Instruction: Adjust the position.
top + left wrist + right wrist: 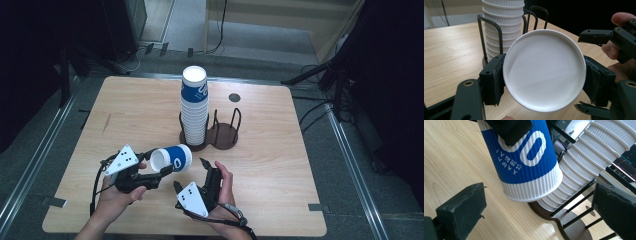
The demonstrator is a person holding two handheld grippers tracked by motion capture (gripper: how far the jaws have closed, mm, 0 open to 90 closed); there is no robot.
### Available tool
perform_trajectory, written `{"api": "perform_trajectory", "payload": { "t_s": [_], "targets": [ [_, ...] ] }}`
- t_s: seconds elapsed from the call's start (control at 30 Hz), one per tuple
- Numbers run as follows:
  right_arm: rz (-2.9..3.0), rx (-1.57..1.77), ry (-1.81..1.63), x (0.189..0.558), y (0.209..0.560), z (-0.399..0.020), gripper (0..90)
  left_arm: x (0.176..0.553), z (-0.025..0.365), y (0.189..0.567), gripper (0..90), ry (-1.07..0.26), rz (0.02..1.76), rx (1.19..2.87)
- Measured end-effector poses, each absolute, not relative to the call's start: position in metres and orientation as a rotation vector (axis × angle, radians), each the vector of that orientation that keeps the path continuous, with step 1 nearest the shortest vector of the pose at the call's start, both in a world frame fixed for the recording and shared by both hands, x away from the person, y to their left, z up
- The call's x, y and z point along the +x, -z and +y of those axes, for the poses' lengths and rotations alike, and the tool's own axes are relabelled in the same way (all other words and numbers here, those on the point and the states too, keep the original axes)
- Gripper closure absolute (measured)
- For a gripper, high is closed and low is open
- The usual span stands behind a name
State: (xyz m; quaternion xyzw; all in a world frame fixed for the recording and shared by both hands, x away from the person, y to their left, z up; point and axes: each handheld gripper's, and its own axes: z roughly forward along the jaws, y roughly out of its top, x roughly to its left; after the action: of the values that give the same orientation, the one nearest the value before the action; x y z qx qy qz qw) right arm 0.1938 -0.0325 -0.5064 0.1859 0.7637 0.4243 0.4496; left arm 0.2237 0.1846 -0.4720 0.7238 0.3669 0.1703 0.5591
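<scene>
Blue-and-white ribbed paper cup [171, 158] lies sideways, clamped in the left gripper [161, 173]; its base [544, 70] sits between the pads. Right gripper [539, 220] gapes just below, seemingly ready for handover, cup stack [584, 167] beyond.

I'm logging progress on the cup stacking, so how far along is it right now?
Done: a tall stack of cups already stands in one bay of the wire holder; the other bay has none. In hand: the left claw is shut on one blue cup, held sideways above the table. The right claw waits open beside it. Left: getting that cup into the holder, probably.
</scene>
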Motion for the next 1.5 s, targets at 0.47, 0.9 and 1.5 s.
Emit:
{"api": "perform_trajectory", "payload": {
  "t_s": [0.47,0.9,1.5],
  "targets": [
    [1.884,0.526,-1.063,0.196,0.5,-0.035,0.0,0.224,0.192,0.471,28.8,-0.471,0.888,1.645],
    [1.836,0.696,-1.233,0.19,0.473,-0.034,0.0,0.223,0.194,0.471,28.7,-0.496,0.881,1.597],
    [1.838,1.013,-1.403,0.196,0.461,-0.041,0.0,0.224,0.194,0.475,28.8,-0.516,0.877,1.537]
  ]
}}
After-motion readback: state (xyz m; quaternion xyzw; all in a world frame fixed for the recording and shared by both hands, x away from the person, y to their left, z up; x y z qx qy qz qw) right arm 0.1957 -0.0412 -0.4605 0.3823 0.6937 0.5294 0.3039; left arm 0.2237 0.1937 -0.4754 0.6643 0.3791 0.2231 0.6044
